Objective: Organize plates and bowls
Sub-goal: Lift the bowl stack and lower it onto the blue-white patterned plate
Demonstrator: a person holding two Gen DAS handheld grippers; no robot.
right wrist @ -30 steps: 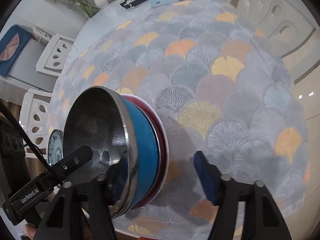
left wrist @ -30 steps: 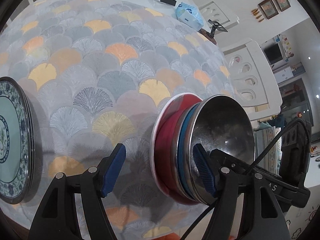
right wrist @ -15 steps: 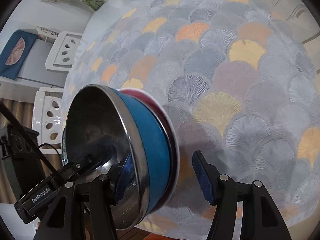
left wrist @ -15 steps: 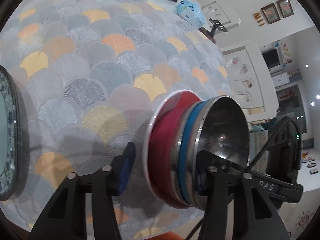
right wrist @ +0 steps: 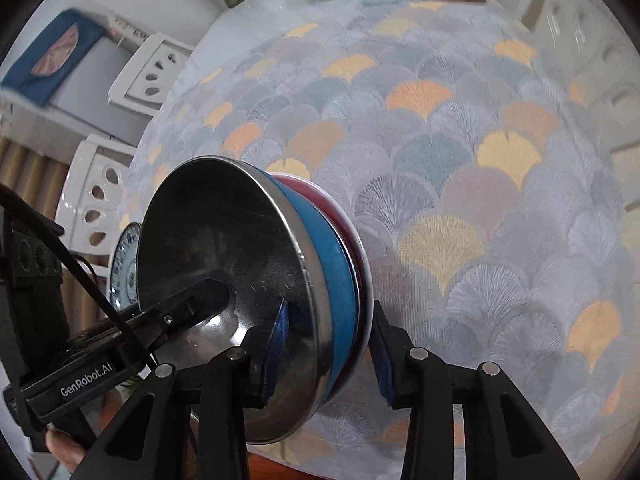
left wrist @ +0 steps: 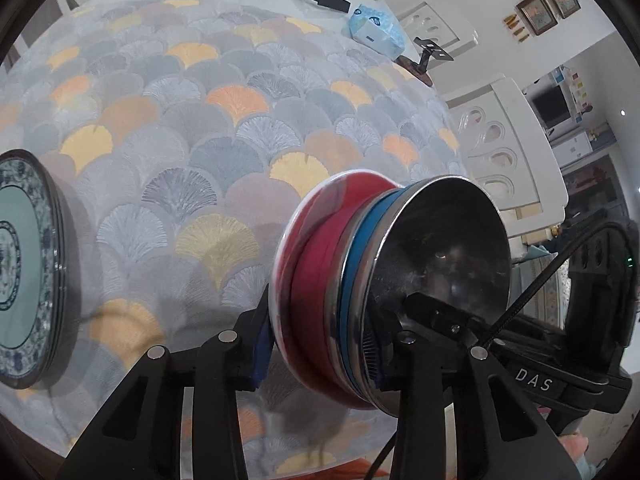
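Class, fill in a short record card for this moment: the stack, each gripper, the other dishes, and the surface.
stack: steel bowl nested in blue bowl, on a red plate
left gripper: clamped across the stack's rim
right gripper: clamped across the stack's rim from the opposite side
other dishes: patterned plates to the left
surface: fan-patterned tablecloth

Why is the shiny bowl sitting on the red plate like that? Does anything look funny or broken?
Nothing looks broken or spilled. The metal bowl sits nested in a blue bowl on the red plate, and both grippers, left and right, pinch that stack at its edge. The patterned plates lie neatly aside.
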